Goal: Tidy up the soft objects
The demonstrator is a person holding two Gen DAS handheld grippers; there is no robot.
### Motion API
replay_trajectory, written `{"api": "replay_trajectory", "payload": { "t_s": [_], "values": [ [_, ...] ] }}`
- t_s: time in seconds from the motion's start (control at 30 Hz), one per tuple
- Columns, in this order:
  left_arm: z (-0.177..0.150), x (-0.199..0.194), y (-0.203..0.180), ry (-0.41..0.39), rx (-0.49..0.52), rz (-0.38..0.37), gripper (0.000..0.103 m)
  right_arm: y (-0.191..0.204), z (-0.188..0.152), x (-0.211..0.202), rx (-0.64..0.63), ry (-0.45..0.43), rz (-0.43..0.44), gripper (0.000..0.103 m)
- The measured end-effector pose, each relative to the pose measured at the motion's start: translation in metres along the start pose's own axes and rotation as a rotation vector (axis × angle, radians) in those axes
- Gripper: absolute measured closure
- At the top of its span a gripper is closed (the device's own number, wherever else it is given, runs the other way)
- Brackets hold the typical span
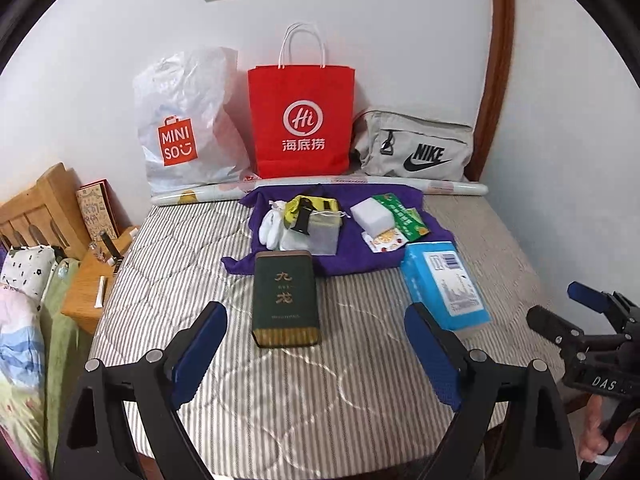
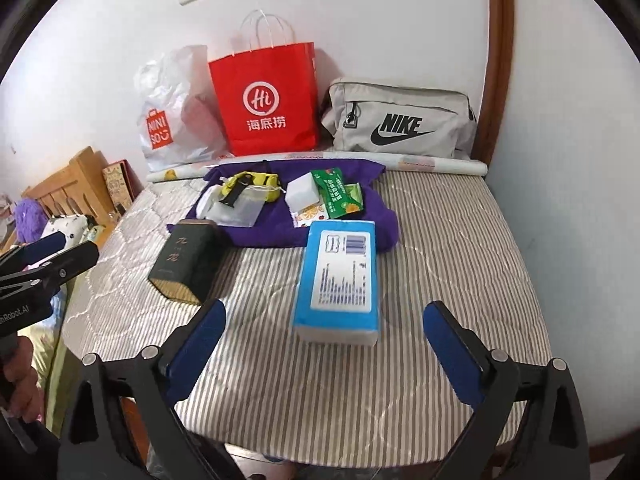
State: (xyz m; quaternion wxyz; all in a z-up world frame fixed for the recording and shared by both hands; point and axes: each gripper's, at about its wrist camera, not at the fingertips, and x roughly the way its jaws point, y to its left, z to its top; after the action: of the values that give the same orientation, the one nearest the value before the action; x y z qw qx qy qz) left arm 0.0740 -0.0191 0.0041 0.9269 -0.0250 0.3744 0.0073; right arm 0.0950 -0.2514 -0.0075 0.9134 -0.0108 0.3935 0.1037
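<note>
- Left gripper [image 1: 316,344]: jaws spread wide, nothing between them, poised above the near end of the dark green tin [image 1: 286,300].
- Right gripper [image 2: 324,344]: equally wide and empty, lined up with the blue tissue pack [image 2: 340,276].
- Soft items: white gloves [image 1: 270,226], mesh pouch [image 1: 322,232] and white sponge [image 1: 374,212] lie on the purple cloth [image 1: 348,256], loosely clustered; the tissue pack overlaps its near edge.
- Stage undetermined: the layout suits either a sorted group or one awaiting sorting.
- Handling advice: grip any soft item across its narrow width and close gently, as it will compress.
- Surface: striped quilted mattress [image 2: 440,240], likely yielding.
- Room: white wall; MINISO bag [image 1: 180,128], red paper bag [image 1: 302,120] and Nike pouch [image 1: 416,148] stand along it.
</note>
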Motion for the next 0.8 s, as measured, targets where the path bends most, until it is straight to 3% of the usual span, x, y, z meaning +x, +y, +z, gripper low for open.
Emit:
{"api": "replay_trajectory", "payload": {
  "t_s": [0.37, 0.8],
  "values": [
    [-0.022, -0.024, -0.016, -0.036, 0.004, 0.015, 0.007, 0.009, -0.022, -0.033, -0.032, -0.051, -0.053, 0.004],
    [-0.032, -0.028, -0.008, -0.025, -0.017, 0.007, 0.007, 0.02, -0.03, -0.037, -0.042, -0.065, -0.066, 0.004]
  ]
}}
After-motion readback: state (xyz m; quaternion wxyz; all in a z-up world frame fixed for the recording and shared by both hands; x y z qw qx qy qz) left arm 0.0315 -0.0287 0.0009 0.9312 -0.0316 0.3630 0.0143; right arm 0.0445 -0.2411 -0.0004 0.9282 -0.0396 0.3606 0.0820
